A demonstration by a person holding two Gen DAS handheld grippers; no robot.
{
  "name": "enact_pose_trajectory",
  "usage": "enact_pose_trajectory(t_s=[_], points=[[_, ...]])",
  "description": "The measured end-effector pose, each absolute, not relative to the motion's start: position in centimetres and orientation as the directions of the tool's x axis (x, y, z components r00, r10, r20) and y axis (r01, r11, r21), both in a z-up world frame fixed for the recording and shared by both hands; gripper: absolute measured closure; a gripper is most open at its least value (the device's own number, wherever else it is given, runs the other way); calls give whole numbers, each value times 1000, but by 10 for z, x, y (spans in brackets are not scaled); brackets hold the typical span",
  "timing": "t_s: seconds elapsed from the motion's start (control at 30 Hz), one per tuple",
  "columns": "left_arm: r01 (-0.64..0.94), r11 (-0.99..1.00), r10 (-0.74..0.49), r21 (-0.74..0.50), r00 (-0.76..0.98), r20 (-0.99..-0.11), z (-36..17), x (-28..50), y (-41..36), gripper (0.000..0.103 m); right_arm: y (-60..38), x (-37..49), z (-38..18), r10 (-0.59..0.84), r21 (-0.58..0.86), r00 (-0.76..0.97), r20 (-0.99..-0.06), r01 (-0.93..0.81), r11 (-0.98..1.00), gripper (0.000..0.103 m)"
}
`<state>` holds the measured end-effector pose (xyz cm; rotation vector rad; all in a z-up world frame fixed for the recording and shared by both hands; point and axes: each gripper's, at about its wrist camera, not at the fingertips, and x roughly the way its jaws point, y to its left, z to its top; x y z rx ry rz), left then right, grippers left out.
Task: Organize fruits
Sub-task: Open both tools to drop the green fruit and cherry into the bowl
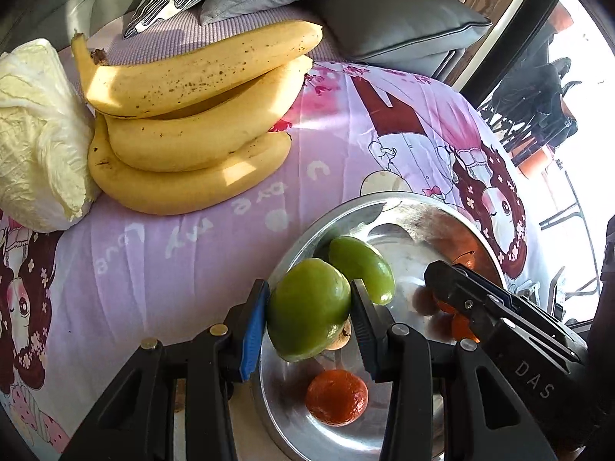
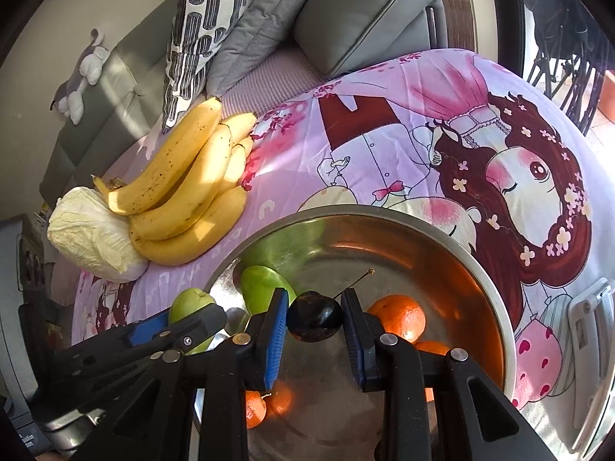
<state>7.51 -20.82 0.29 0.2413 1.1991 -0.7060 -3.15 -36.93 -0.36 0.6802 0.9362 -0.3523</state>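
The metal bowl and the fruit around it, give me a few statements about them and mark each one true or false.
1. The left gripper holds a green fruit. True.
2. The right gripper is empty. False: it is shut on a dark cherry.
3. The bananas lie inside the metal bowl. False: they lie on the cloth beside the cabbage.
4. Oranges sit in the bowl. True.
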Motion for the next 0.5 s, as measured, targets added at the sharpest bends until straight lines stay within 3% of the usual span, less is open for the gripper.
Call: enact_pose_trajectory(t_s=[0.5], points=[[643, 745, -358, -177, 162, -919, -9, 67, -223, 59, -379, -36, -4, -4, 393, 572, -820, 569, 723, 72]])
